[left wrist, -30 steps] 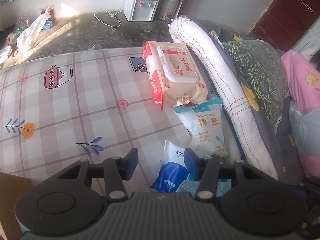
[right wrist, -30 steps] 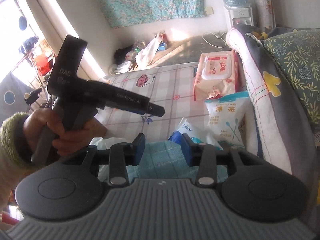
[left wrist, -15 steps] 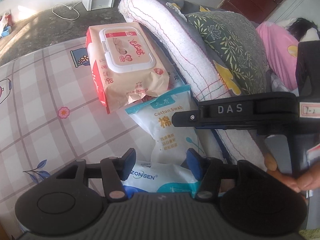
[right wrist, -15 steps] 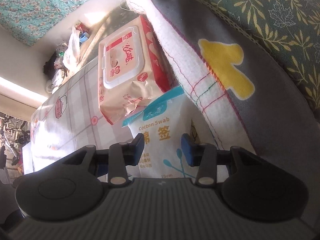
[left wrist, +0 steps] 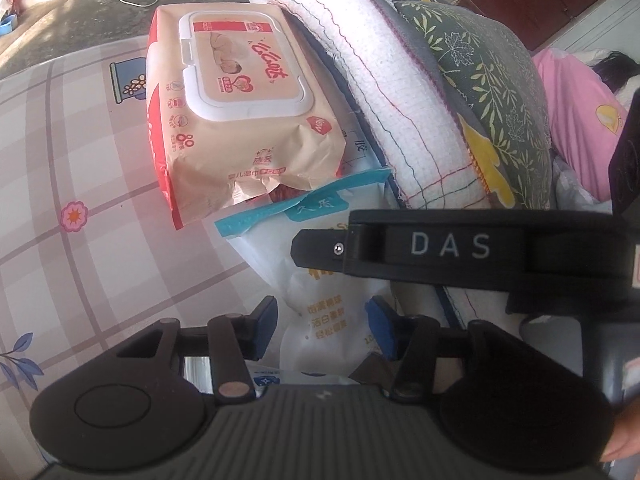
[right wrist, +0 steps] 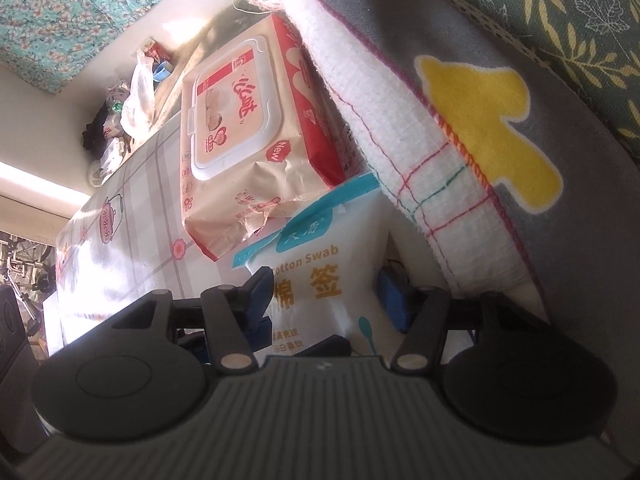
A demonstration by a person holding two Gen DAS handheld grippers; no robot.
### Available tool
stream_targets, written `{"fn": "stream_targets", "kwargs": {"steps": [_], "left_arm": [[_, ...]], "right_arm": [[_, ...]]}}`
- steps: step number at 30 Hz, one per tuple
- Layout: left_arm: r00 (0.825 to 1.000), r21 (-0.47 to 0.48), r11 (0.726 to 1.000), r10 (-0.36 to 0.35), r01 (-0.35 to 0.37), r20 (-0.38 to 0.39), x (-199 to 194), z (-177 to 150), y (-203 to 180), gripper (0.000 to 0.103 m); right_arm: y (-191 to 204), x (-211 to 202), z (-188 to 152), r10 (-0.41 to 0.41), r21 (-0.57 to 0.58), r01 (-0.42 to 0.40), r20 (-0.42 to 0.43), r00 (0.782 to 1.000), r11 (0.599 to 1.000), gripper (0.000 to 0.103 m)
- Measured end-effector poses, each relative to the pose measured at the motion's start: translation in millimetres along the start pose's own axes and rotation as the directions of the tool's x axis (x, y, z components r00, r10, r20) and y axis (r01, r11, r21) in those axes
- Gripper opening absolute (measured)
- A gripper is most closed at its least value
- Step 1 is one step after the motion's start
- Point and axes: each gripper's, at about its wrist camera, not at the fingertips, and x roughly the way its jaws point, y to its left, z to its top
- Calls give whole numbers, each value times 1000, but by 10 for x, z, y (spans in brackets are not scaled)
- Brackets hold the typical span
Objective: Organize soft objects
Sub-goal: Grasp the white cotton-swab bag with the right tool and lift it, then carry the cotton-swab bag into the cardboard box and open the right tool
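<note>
A white and teal cotton swab bag [left wrist: 320, 312] lies on the checked mattress, its top tucked under a beige and red wet wipes pack [left wrist: 236, 92]. My left gripper [left wrist: 322, 322] is open, its blue pads either side of the bag's lower part. My right gripper [right wrist: 326, 296] is open too, straddling the same bag [right wrist: 316, 276] just below the wipes pack [right wrist: 244, 136]. The right gripper's black body [left wrist: 460, 252] crosses the left wrist view over the bag. A blue and white packet [left wrist: 266, 380] peeks out under the left gripper.
A rolled white quilt [left wrist: 372, 88] with a grey cover and a leaf-print pillow [left wrist: 488, 80] run along the right of the packs. The checked mattress sheet [left wrist: 72, 168] stretches to the left. A pink bundle [left wrist: 576, 116] lies at the far right.
Both grippers have moved forward and closer to the cotton swab bag, so it now sits between each pair of fingers. The blue packet has slipped below the left gripper's view.
</note>
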Motion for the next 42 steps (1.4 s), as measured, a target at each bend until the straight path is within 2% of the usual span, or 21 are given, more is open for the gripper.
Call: {"fn": "stream_targets", "kwargs": {"steps": [3, 6, 12, 19, 26, 30, 35, 38, 42], "left_arm": [[1000, -7, 1000, 9, -9, 20, -36, 2, -44, 48], [998, 9, 1000, 29, -30, 48, -114, -5, -132, 48], [991, 26, 998, 45, -49, 124, -499, -61, -277, 47], [969, 58, 997, 28, -43, 245, -1229, -244, -498, 44], [942, 58, 997, 36, -59, 334, -2083, -689, -507, 43], [927, 15, 996, 80, -92, 367, -2559, -1067, -253, 43], [908, -82, 983, 182, -163, 377, -3069, -1665, 267, 43], [896, -160, 963, 262, -218, 359, -3327, -2066, 675, 43], [882, -273, 921, 356, -277, 308, -3579, -2547, 1294, 43]], "right_arm": [[-1, -40, -20, 30, -2, -30, 29, 999, 1000, 39], [48, -150, -42, 62, -2, -62, 59, 996, 998, 34], [221, -534, -109, 111, -37, -108, 124, 986, 994, 33], [482, -1339, -329, 176, -83, -162, 216, 960, 983, 32], [901, -2029, -873, 272, -156, -239, 244, 931, 958, 32], [1325, -2169, -1295, 339, -208, -297, 210, 917, 932, 32], [2033, -1986, -1886, 431, -255, -400, 77, 899, 880, 32], [2554, -1748, -2302, 463, -276, -452, -31, 886, 848, 32], [3258, -1338, -2824, 461, -289, -491, -168, 871, 822, 32]]}}
